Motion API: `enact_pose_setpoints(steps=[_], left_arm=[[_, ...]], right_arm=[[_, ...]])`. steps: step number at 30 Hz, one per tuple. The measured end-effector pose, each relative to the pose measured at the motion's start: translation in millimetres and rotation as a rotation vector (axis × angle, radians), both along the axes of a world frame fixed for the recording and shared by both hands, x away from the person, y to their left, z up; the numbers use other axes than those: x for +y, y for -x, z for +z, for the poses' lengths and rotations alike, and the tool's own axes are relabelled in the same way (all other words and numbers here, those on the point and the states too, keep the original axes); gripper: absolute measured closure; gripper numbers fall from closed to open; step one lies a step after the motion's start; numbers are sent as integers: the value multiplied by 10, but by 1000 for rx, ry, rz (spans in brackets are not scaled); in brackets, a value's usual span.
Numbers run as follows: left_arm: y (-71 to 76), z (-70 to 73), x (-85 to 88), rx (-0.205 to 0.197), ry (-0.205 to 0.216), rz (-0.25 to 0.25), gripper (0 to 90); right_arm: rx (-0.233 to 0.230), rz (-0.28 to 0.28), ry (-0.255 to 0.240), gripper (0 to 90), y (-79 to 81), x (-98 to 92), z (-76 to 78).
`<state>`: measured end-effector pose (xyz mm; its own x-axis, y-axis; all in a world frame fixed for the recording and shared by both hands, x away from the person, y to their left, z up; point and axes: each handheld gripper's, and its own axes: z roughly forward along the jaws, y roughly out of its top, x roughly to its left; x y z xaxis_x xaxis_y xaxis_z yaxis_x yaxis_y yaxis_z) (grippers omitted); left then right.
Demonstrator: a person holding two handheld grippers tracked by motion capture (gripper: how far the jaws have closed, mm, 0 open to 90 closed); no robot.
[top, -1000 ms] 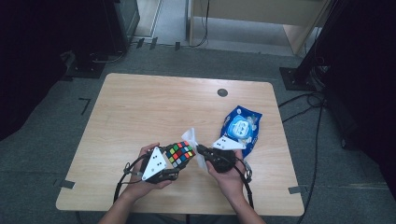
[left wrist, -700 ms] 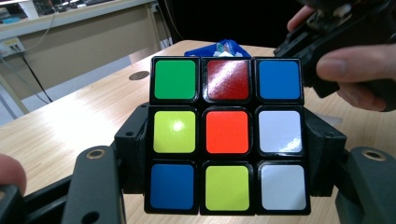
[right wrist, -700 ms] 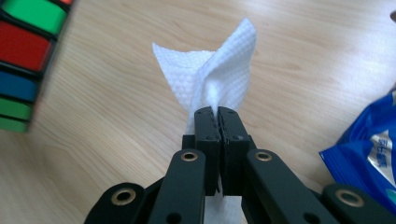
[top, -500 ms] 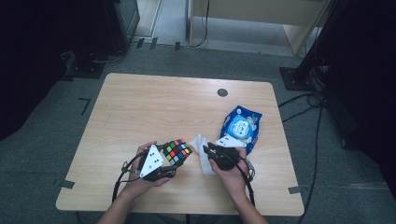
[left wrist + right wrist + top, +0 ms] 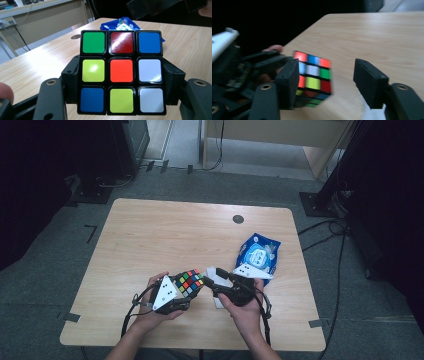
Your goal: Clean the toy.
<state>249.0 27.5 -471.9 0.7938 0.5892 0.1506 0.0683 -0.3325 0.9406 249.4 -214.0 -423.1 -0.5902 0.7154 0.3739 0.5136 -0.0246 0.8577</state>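
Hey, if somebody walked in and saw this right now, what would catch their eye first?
The scrambled puzzle cube, clamped in the left gripper near the table's front edge. Beside it the right gripper stands open, its jaws having just been opening, with nothing between them. Behind it lies a blue packet.

No legible text or labels anywhere.

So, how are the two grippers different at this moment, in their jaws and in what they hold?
The left gripper is shut on the cube, pads on its two sides; the right gripper has just been opening and grips nothing, its jaws standing apart. The left gripper keeps the cube off the table; the right gripper hovers beside the cube. A hand holds each.
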Motion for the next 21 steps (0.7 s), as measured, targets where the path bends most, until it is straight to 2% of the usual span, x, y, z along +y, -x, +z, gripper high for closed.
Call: enact_pose_setpoints(steps=[1, 3, 7, 10, 15, 19, 21], left_arm=[[7, -2, -11, 0, -1, -2, 339], [26, -1, -40, -10, -4, -4, 339], [55, 17, -65, -23, -1, -6, 339], [69, 15, -86, -32, -3, -6, 339], [100, 18, -118, -47, -2, -11, 339], [106, 23, -112, -50, 6, -11, 339], [104, 20, -110, -47, 11, -18, 339]], right_arm=[[20, 26, -20, 345, 8, 39, 1], [52, 50, -22, 310, 8, 101, -22], [106, 42, -12, 273, -11, 170, -115], [153, 59, -64, 285, -36, 169, -176], [203, 84, -104, 305, -66, 184, -242], [266, 102, -172, 323, -95, 159, -283], [275, 108, -190, 332, -99, 155, -297]])
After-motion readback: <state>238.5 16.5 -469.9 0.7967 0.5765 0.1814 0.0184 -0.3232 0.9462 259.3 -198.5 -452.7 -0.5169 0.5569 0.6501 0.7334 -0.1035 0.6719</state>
